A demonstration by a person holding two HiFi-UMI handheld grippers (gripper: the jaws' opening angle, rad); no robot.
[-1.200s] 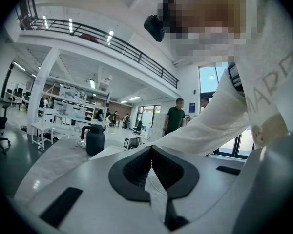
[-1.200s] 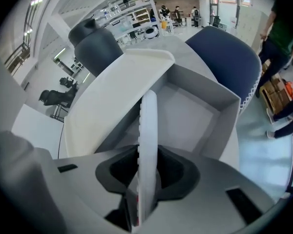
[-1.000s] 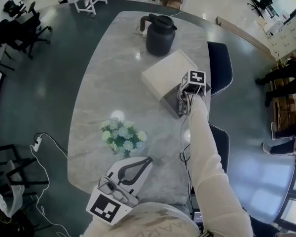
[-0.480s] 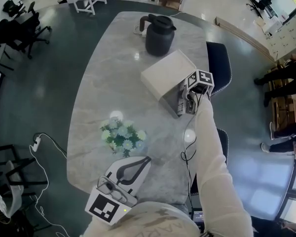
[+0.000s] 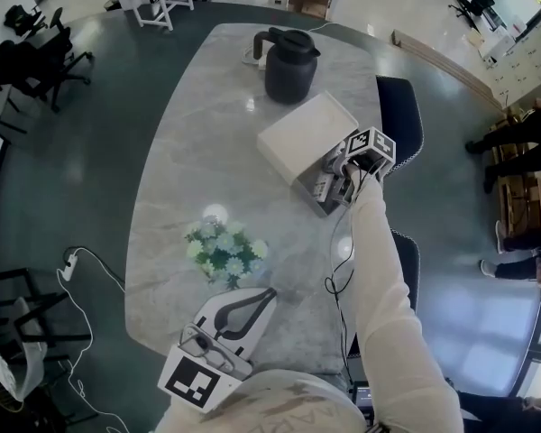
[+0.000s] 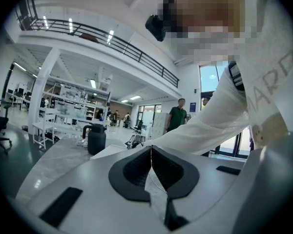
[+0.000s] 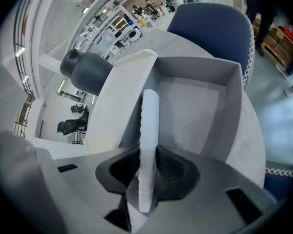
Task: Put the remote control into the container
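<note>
The white remote control (image 7: 149, 130) stands edge-on between the dark pads of my right gripper (image 7: 147, 165), whose jaws are closing on it. Its far end reaches into the open grey inside of the container (image 7: 195, 67). In the head view the container (image 5: 302, 138) is a white box at the table's right side. My right gripper (image 5: 343, 180) is at its open lower-right end, with the remote (image 5: 325, 186) partly hidden. My left gripper (image 5: 252, 303) hangs near the table's front edge, its jaws together and empty (image 6: 151, 152).
A black jug (image 5: 290, 64) stands behind the container. A small bunch of pale flowers (image 5: 224, 249) sits on the marble table (image 5: 189, 152) in front of my left gripper. A dark chair (image 5: 401, 115) is tucked at the right edge. People stand at the far right (image 5: 514, 142).
My right gripper has shifted a little to the right at the container's open end, still with the remote in it. The left gripper has not moved.
</note>
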